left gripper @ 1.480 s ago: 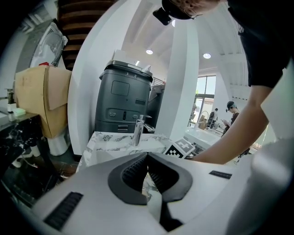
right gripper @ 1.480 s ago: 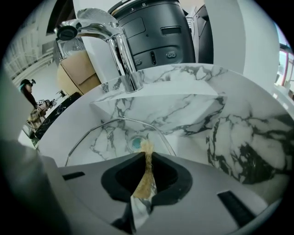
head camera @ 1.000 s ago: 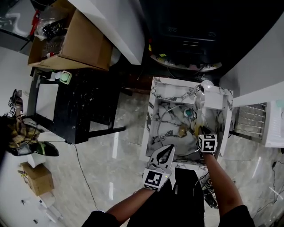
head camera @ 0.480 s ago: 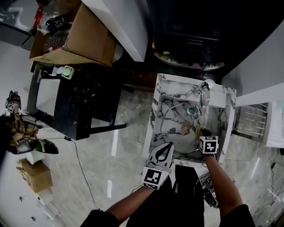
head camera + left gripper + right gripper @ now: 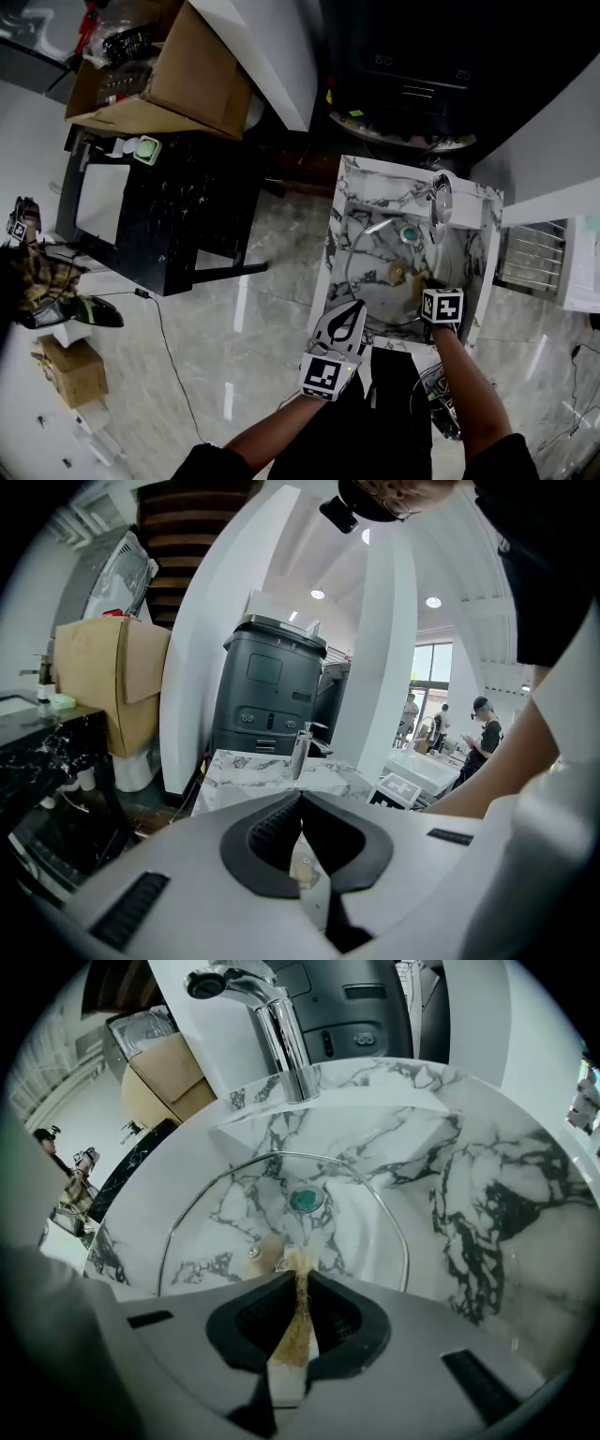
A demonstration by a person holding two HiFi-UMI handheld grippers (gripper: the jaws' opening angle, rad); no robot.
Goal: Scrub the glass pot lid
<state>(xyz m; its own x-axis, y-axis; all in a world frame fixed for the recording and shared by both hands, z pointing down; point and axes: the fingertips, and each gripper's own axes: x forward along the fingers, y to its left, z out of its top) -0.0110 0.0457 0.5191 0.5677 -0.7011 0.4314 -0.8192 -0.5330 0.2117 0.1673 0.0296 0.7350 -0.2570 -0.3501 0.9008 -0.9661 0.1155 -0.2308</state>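
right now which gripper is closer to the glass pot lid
Right. The right gripper hangs inside the sink, just over the glass pot lid, shut on a scrub pad. The left gripper is shut and empty, outside the sink's front rim.

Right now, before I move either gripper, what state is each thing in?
right gripper: shut on the scrub pad, above the lid.
scrub pad: clamped edge-on between the jaws, stained brown.
left gripper: shut, empty, at the sink's near edge.
glass pot lid: lying in the sink basin.
faucet: no water seen running.
cardboard box: open.
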